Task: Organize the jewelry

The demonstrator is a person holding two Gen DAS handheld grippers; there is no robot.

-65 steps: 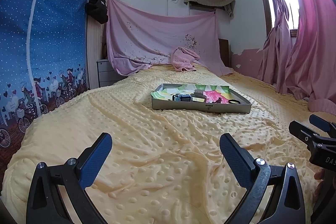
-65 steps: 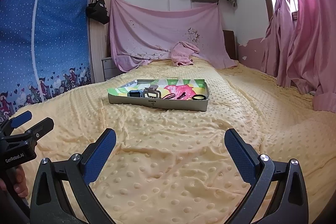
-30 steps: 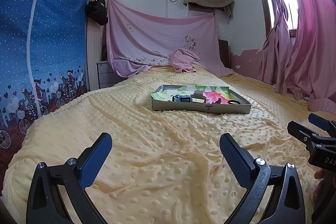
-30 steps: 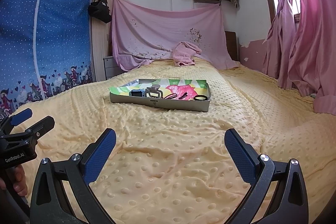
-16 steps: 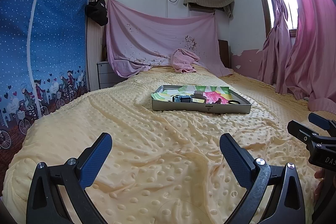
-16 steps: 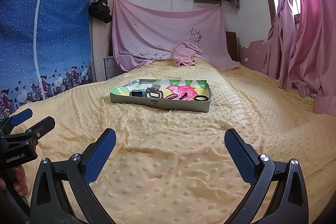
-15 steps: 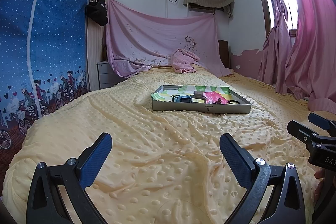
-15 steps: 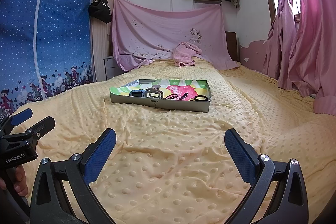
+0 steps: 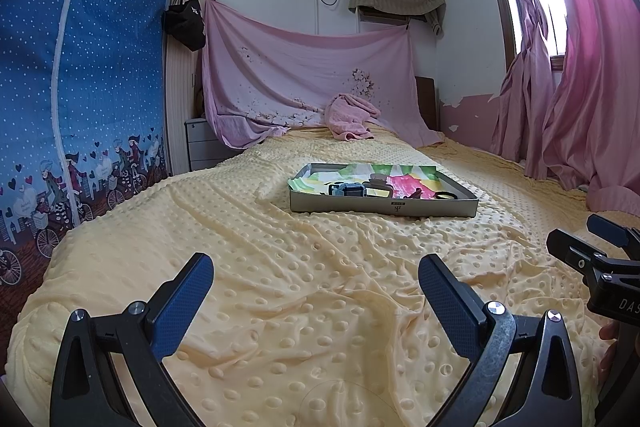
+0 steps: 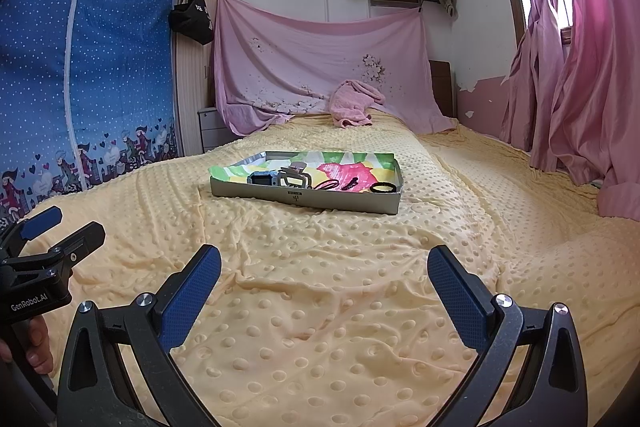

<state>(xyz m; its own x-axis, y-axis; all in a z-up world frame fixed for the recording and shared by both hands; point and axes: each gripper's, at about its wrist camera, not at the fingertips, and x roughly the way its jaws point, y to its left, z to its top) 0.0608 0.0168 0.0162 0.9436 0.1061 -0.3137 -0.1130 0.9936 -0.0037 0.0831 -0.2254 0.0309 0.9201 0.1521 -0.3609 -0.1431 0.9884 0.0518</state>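
We hold the left gripper (image 9: 316,281) & right gripper (image 10: 324,273) low over the yellow blanket (image 10: 320,307), both spread wide, holding nothing. The jewelry tray (image 10: 304,198) sits well ahead on the bed w/ a black ring (image 10: 385,188) inside.

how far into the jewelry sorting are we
Nothing looks done yet. The black ring, hair clips and other small pieces lie loose in the tray on the bed. Nothing is in hand: the left tongs and right tongs are open and empty, well short of the tray. All sorting remains.
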